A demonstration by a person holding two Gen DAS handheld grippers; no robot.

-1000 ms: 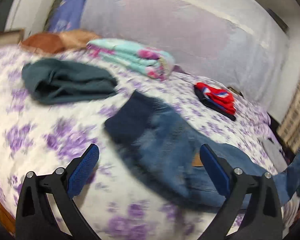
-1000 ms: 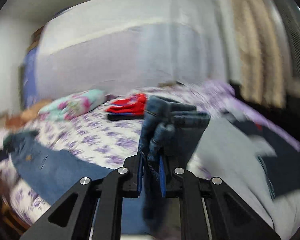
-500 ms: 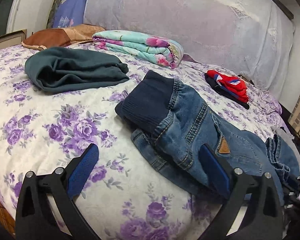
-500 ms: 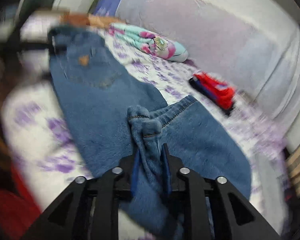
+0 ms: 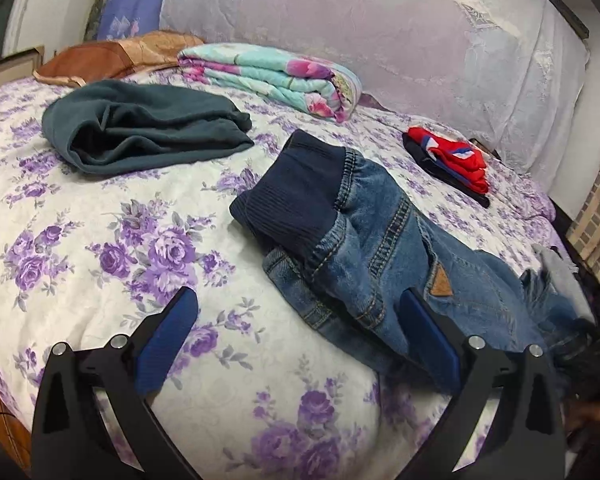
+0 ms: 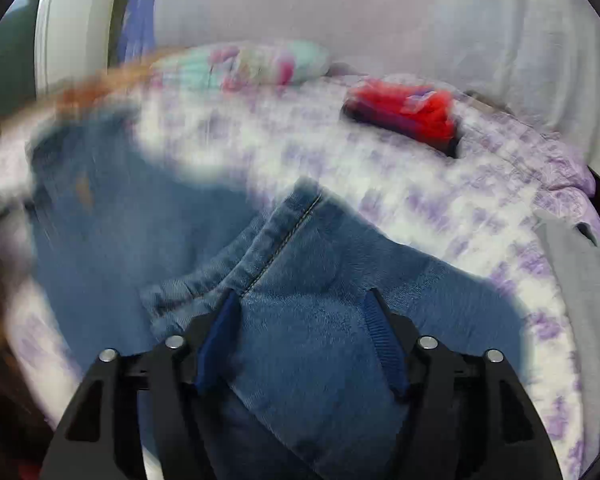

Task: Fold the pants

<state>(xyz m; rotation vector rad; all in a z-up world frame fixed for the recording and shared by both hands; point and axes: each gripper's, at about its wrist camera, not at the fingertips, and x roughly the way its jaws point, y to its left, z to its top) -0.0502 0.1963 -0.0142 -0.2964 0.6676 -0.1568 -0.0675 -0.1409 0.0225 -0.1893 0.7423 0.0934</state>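
- While the jeans [image 5: 364, 248] lie crumpled on the floral bed [image 5: 100, 240], both tongs stand apart: left tongs [image 5: 296, 344] empty, right tongs [image 6: 300, 340] straddling denim.
- Denim: soft, fairly heavy, non-slippery; best gripped at ribbed waistband [image 5: 296, 192] or leg hems.

This was a bedroom in a home. A bed [image 5: 100, 216] filled the view, covered in a white spread with purple roses (rather old-fashioned). A folded floral quilt [image 5: 276, 76] and a brown pillow [image 5: 100, 60] lay near the draped headboard [image 5: 380, 28]. Loose clothes lay about: a dark green garment [image 5: 148, 132], jeans [image 5: 364, 248], something red [image 5: 452, 160].
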